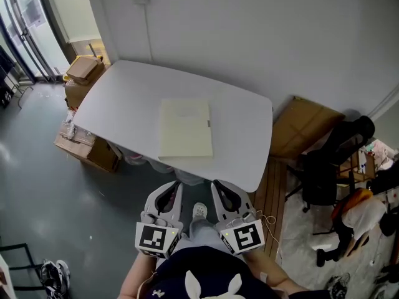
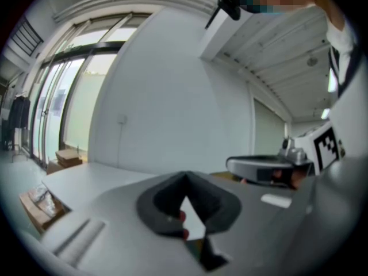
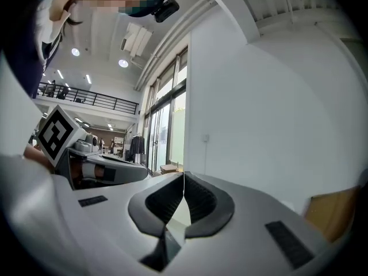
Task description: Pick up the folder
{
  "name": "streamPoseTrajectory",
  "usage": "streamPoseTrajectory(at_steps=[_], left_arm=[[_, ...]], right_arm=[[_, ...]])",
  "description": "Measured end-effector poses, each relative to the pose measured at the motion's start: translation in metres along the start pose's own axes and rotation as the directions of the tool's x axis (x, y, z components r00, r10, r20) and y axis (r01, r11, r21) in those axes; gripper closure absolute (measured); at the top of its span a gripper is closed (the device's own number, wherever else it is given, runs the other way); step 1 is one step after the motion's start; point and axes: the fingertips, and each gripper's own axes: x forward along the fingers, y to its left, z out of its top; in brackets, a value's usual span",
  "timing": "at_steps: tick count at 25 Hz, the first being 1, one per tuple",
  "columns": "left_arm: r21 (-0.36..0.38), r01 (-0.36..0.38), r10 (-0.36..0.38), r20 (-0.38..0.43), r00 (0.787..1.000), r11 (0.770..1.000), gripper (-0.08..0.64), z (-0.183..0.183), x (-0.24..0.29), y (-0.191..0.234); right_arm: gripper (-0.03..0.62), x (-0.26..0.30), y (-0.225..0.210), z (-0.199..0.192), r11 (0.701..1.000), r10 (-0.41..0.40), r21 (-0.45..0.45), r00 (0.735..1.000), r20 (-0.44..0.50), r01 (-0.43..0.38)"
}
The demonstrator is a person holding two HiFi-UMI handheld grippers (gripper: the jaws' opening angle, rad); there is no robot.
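Cream folder [image 1: 185, 128]: flat, mid white surface [image 1: 118, 98]. Left tongs [image 1: 173, 192], right tongs [image 1: 219, 192]: closed, empty, short of near edge. Cardboard boxes [image 1: 84, 73] left; office chair [image 1: 324, 173] right.

wall [image 1: 249, 30] white | floor [image 1: 37, 185] grey | table [image 1: 124, 98] white | windows [image 1: 25, 17] left | chair [image 1: 324, 173], possibly, right

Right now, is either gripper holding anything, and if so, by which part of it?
Nothing is held. The left gripper and the right gripper are both shut and empty; the folder lies untouched on the table.
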Motion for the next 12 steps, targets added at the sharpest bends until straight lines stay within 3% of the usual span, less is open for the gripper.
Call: streamPoseTrajectory(at_steps=[12], left_arm=[[0.019, -0.027, 0.027, 0.003, 1.000, 0.999, 0.558, 0.016, 0.055, 0.028]], right_arm=[[0.581, 0.052, -0.040, 0.003, 1.000, 0.028, 0.011, 1.000, 0.012, -0.029]])
